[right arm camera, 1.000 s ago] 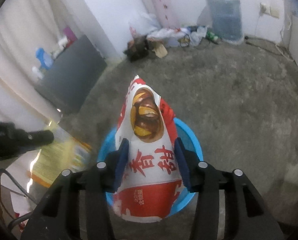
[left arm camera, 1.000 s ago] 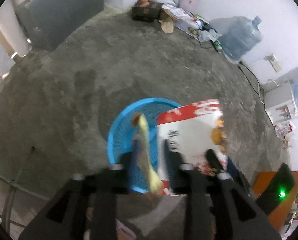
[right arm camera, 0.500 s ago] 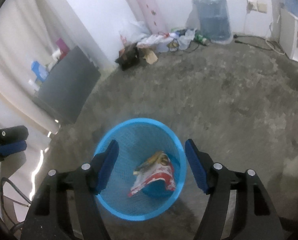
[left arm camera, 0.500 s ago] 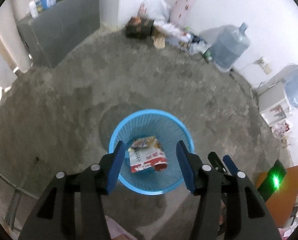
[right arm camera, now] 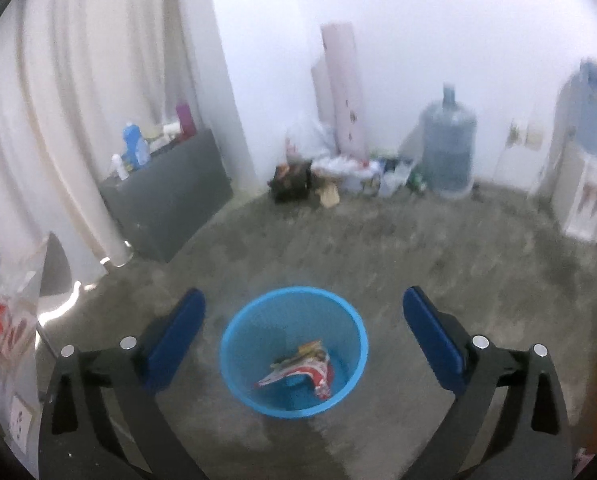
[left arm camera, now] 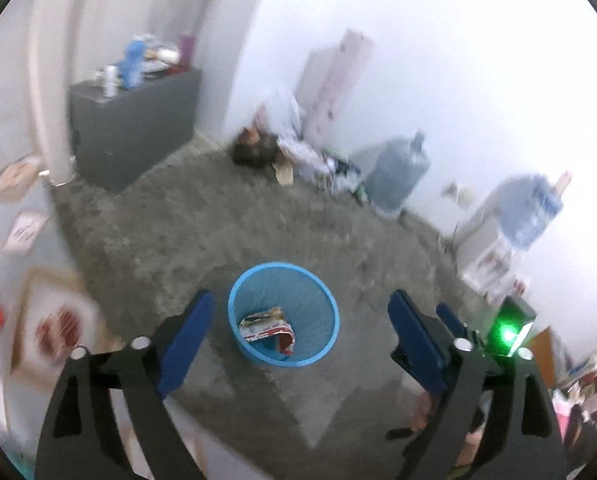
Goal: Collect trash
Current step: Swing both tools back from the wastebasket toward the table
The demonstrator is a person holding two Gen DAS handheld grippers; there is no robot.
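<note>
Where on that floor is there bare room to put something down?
The floor is bare all around the blue bin, back to the grey cabinet and the water jug. The far corner is crowded with bags and boxes.

Both fisheye views are soft with motion blur, worst toward the rims, where the curtain (right arm camera: 78, 112) and walls bow around the blue basket (left arm camera: 234, 320) near the centre. The white wall behind the water jug (right arm camera: 448, 152) is washed out by bright, even glare. A green lamp (left arm camera: 508, 336) right of the basket blooms, and no sharp shadows show.
</note>
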